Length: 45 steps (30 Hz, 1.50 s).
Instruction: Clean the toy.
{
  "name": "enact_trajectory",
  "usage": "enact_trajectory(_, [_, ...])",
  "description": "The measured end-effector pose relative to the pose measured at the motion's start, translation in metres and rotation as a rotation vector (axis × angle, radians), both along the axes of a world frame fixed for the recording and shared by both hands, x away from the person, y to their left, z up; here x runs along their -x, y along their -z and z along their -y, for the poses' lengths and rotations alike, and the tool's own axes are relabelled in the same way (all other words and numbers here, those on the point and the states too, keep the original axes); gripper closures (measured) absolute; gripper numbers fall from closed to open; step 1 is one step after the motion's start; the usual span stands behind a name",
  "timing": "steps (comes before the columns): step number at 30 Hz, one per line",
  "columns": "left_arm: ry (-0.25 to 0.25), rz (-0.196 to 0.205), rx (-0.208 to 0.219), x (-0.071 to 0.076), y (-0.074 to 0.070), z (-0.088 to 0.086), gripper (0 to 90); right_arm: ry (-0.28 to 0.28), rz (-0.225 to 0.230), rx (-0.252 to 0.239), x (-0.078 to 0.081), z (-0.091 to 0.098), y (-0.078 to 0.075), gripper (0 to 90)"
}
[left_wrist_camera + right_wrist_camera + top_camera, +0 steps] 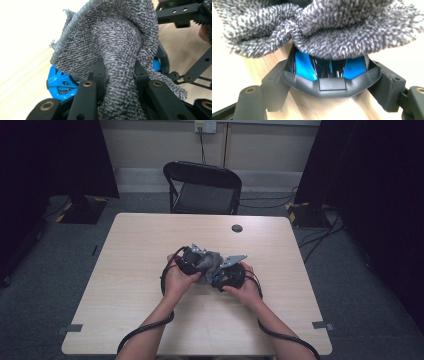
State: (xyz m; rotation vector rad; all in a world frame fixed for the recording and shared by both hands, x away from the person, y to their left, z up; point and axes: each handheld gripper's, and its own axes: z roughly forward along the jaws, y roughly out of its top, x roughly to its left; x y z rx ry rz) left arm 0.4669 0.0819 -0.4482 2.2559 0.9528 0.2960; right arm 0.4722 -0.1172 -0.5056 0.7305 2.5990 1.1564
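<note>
Not seeing any readable text, labels, brands or numbers anywhere here; nothing's showing lettering that I can make out in any view.

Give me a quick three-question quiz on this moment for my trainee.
1. True or false: the left tool is shut on the grey cloth.
2. What does the right tool grip? A) the blue toy B) a cup C) nothing
3. Fill in: in the right gripper view, the cloth is draped ___ the toy.
Key: 1 true; 2 A; 3 over.
</note>
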Motion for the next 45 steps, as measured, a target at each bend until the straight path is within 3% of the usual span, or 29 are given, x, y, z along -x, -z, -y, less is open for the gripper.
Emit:
enact_trajectory(23, [-0.058, -0.012, -0.011, -0.012, 0.003, -0.015, 71.2, -0.001, 0.0, 0.0, 0.0, 0.0, 0.0, 24.3])
enact_trajectory(33, [-0.079, -0.016, -0.035, -0.019, 0.004, -0.022, 71.2, -0.001, 0.0, 0.0, 0.0, 0.0, 0.0, 24.3])
enact_trajectory(45, [-0.095, -0.027, -0.029, -0.025, 0.007, -0.029, 71.2, -0.001, 0.001, 0.0, 0.0, 0.0, 0.0, 24.3])
